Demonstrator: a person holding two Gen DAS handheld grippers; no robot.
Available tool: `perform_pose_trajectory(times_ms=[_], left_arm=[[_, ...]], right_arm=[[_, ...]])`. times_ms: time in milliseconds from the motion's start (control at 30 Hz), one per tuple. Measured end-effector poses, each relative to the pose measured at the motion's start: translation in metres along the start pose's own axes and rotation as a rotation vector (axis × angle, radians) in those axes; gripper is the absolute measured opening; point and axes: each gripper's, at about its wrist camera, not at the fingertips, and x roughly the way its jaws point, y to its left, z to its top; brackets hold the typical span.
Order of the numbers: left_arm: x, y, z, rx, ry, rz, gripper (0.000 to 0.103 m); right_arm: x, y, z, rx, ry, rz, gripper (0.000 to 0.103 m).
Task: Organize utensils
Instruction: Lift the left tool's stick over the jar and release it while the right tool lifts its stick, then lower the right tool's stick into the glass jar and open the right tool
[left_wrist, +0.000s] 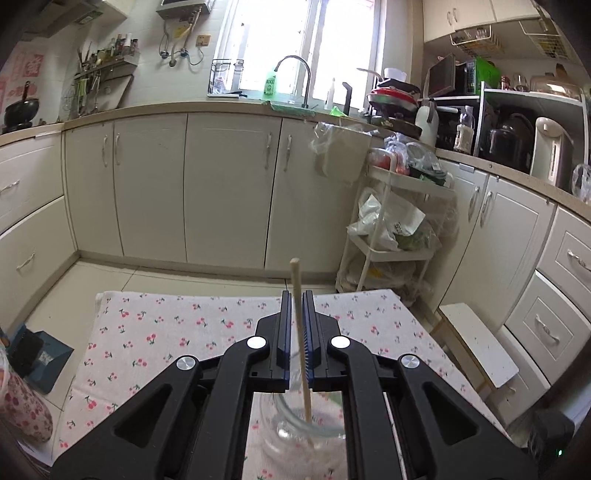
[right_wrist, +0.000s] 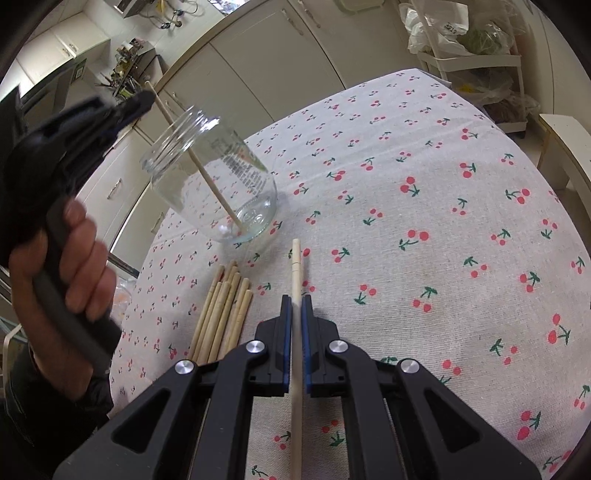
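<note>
Firmly closed, left gripper (left_wrist: 296, 306) pinching one chopstick (left_wrist: 300, 321), lower end down inside glass jar (right_wrist: 212, 177), tip near jar's bottom. Likewise clamped, right gripper (right_wrist: 295, 314) on second chopstick (right_wrist: 295, 273), pointing toward table's far edge, blunt end projecting past fingertips. Just beyond that end, jar standing upright on cherry-print tablecloth (right_wrist: 424, 229), mouth open. Toward table's left edge, bundle of loose chopsticks (right_wrist: 223, 310) lying flat, near jar's base, beside right gripper. At left, person's hand (right_wrist: 66, 269) wrapped around left gripper's handle.
</note>
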Motion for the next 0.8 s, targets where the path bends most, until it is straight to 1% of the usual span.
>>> perform_pose_trajectory(times_ms=[67, 100, 133, 167, 200, 233, 367, 467, 500, 567, 667, 800], left_arm=[[-0.007, 0.002, -0.003, 0.000, 0.008, -0.005, 0.013], [-0.011, 0.003, -0.004, 0.001, 0.010, -0.004, 0.019], [-0.015, 0.005, -0.004, -0.002, 0.009, 0.000, 0.028], [-0.020, 0.007, -0.004, -0.008, 0.005, 0.002, 0.032], [-0.027, 0.012, -0.005, -0.020, -0.003, 0.006, 0.040], [-0.031, 0.016, -0.004, -0.026, -0.008, 0.012, 0.045], [-0.056, 0.037, -0.011, -0.072, -0.018, 0.046, 0.055], [-0.068, 0.054, -0.022, -0.116, -0.007, 0.075, 0.063], [-0.071, 0.061, -0.029, -0.133, 0.002, 0.093, 0.067], [-0.075, 0.073, -0.043, -0.165, 0.034, 0.116, 0.069], [-0.076, 0.088, -0.057, -0.207, 0.077, 0.129, 0.069], [-0.081, 0.103, -0.073, -0.254, 0.105, 0.145, 0.070]], right_arm=[[-0.002, -0.001, 0.000, 0.013, -0.007, 0.006, 0.006], [-0.003, -0.001, 0.001, 0.019, -0.010, 0.008, 0.006], [-0.005, -0.002, 0.001, 0.029, -0.016, 0.014, 0.006], [-0.008, -0.002, 0.002, 0.036, -0.024, 0.019, 0.006], [-0.013, 0.000, 0.003, 0.040, -0.037, 0.025, 0.006], [-0.018, 0.002, 0.005, 0.042, -0.056, 0.031, 0.006], [-0.040, 0.016, 0.020, 0.049, -0.142, 0.070, 0.006], [-0.058, 0.032, 0.041, 0.041, -0.246, 0.114, 0.006], [-0.064, 0.040, 0.051, 0.030, -0.288, 0.125, 0.006], [-0.072, 0.052, 0.070, 0.017, -0.352, 0.151, 0.006], [-0.081, 0.072, 0.098, 0.004, -0.425, 0.194, 0.006], [-0.098, 0.098, 0.123, -0.049, -0.497, 0.228, 0.006]])
